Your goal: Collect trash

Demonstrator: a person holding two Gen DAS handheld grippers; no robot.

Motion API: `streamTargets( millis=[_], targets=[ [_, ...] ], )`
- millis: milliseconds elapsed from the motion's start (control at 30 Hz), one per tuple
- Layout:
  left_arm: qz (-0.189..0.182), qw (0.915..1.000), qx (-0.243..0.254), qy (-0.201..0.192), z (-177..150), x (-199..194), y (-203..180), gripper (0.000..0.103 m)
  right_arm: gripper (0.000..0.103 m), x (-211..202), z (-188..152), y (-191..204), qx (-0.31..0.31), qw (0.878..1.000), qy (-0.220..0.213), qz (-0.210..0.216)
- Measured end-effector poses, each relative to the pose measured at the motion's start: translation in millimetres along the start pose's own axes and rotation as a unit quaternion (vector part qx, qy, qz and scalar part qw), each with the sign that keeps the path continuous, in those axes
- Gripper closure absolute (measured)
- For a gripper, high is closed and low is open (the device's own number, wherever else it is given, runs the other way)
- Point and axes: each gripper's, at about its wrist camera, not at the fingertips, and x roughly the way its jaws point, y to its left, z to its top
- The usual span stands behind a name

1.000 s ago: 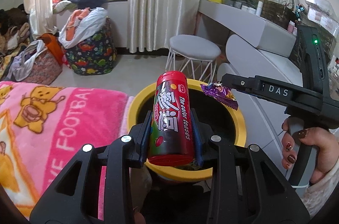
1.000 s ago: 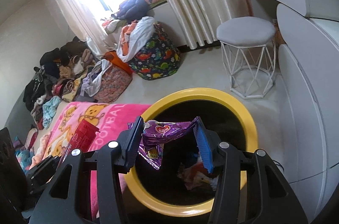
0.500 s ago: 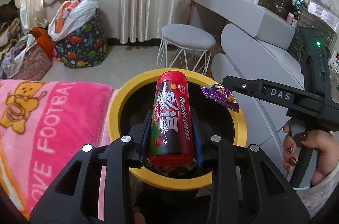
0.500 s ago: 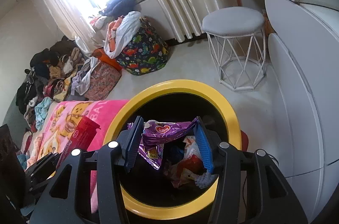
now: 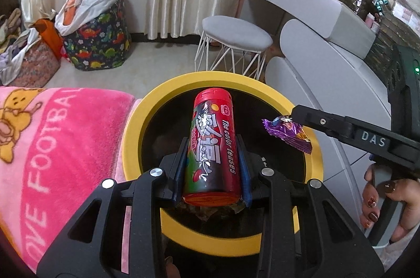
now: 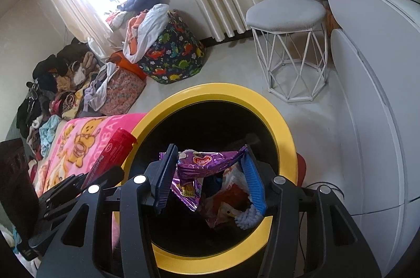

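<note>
My left gripper (image 5: 212,146) is shut on a red candy tube (image 5: 212,146) and holds it over the mouth of a black bin with a yellow rim (image 5: 147,104). My right gripper (image 6: 207,162) is shut on a purple snack wrapper (image 6: 210,161) and holds it above the same bin (image 6: 286,130), which has wrappers inside. The left wrist view shows the right gripper's finger (image 5: 323,120) pinching the wrapper (image 5: 287,132) over the bin's right rim. The right wrist view shows the tube (image 6: 110,154) at the bin's left rim.
A pink blanket (image 5: 52,141) lies left of the bin. A white wire stool (image 5: 236,41) stands behind it, and white cabinets (image 5: 328,67) to the right. Laundry bags (image 5: 97,41) and clothes piles sit by the curtained window.
Both grippers have moved forward over the bin, which now sits more centred and closer under them. Both holds are unchanged.
</note>
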Motion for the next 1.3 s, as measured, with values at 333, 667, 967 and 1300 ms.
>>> streamTargets(
  millis=[333,667,967,1300],
  targets=[
    [0.005,0.9999,-0.011,0.009,0.7,3.7,2.6,0.067,0.041,-2.4,1.4,-4.8,0.008,1.0,0.004,-0.003],
    [0.026,0.9994,-0.016,-0.017,3.4,-27.8,7.0,0.029,0.03,-21.7,-0.1,7.0,-0.012,1.0,-0.015,-0.016],
    [0.056,0.9973,-0.024,-0.043,-0.4,-72.6,19.2,0.011,0.018,-40.1,-6.8,38.5,-0.045,0.998,-0.041,-0.02],
    [0.095,0.9916,-0.046,-0.075,-10.3,-118.9,38.2,0.011,0.01,-57.9,-23.5,76.9,-0.082,0.995,-0.06,-0.01]
  ],
)
